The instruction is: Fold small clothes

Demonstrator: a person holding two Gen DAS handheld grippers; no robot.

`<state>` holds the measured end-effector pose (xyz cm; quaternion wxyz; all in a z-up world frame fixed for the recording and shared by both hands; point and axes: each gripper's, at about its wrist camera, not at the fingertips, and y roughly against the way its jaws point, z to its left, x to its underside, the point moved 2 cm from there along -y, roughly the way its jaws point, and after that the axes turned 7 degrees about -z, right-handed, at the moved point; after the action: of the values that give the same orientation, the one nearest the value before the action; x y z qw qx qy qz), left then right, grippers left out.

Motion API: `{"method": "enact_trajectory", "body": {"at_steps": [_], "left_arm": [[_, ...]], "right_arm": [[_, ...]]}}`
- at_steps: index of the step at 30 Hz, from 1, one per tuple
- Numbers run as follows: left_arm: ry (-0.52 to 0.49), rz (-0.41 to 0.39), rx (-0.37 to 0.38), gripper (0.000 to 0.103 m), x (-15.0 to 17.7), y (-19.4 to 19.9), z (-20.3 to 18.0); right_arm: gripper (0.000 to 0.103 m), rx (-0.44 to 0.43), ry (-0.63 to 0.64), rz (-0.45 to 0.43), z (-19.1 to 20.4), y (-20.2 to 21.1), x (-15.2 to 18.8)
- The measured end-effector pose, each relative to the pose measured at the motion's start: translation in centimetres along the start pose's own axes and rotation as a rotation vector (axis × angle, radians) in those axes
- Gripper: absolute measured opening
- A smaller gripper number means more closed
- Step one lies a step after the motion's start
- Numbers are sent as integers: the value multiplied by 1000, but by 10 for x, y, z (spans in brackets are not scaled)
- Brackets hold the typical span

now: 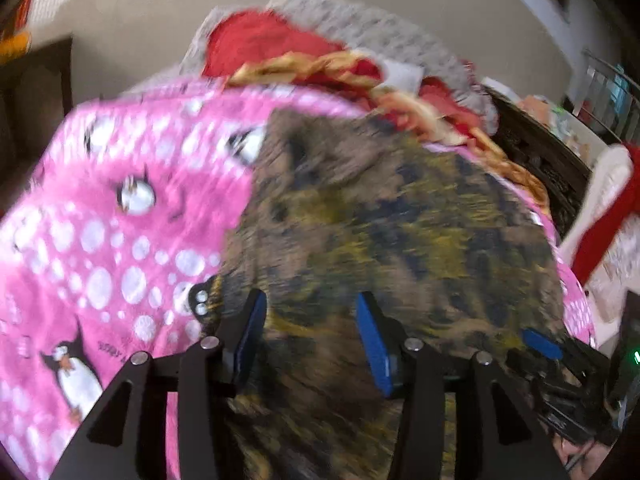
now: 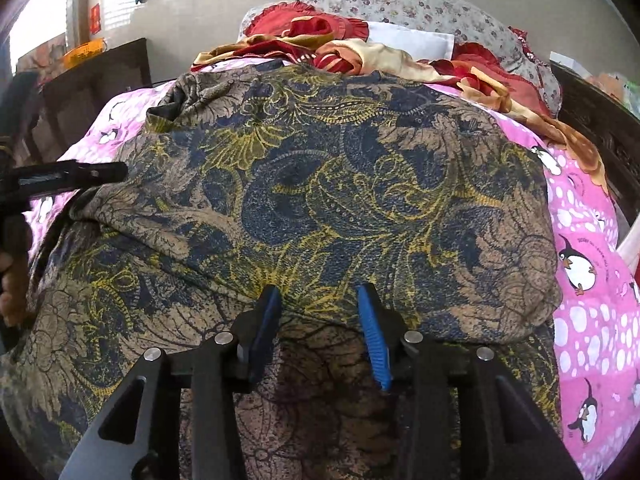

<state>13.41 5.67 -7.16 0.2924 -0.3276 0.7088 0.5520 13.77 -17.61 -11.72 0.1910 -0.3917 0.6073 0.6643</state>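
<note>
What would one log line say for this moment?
left gripper: open | right gripper: open | garment: spread on blanket

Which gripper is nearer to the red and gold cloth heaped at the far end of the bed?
Hard to tell. The left gripper and right gripper both hang open over the patterned garment, well short of the red and gold cloth.

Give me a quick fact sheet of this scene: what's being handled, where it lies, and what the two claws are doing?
garment: brown, navy and yellow patterned cloth, spread out
surface: pink penguin blanket
behind: red and gold fabrics, floral pillow
left gripper: open, over the cloth
right gripper: open, over the cloth's near edge
image quality: left view blurred
</note>
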Motion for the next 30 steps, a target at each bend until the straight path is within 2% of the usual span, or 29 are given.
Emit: {"method": "enact_trajectory", "body": {"at_steps": [2, 5, 6, 7, 8, 10, 13, 21, 24, 27, 30], "left_arm": [[-74, -27, 4, 70, 6, 9, -21], [-150, 28, -45, 73, 24, -5, -32], [-144, 88, -73, 75, 34, -19, -26], [-116, 106, -57, 75, 35, -23, -22], [-81, 86, -37, 76, 30, -19, -17], [-53, 103, -17, 75, 29, -20, -12], [-50, 84, -2, 74, 27, -9, -10], [139, -21, 40, 74, 5, 47, 34], [177, -24, 47, 74, 7, 75, 54], [161, 20, 51, 74, 22, 103, 71], [138, 102, 49, 74, 45, 130, 85]], "right_arm": [[29, -7, -4, 0, 0, 0, 0], [32, -4, 8, 0, 4, 3, 2], [33, -4, 11, 1, 4, 3, 1], [33, -5, 13, 1, 4, 2, 1], [33, -6, 14, 2, 4, 2, 2], [34, -7, 13, 2, 4, 1, 1], [34, -7, 12, 2, 4, 0, 0], [34, -8, 11, 3, 3, 1, 0], [35, -12, 7, 3, 4, 1, 0], [35, -14, 5, 3, 4, 1, 0], [35, -11, 7, 6, 4, 1, -1]]}}
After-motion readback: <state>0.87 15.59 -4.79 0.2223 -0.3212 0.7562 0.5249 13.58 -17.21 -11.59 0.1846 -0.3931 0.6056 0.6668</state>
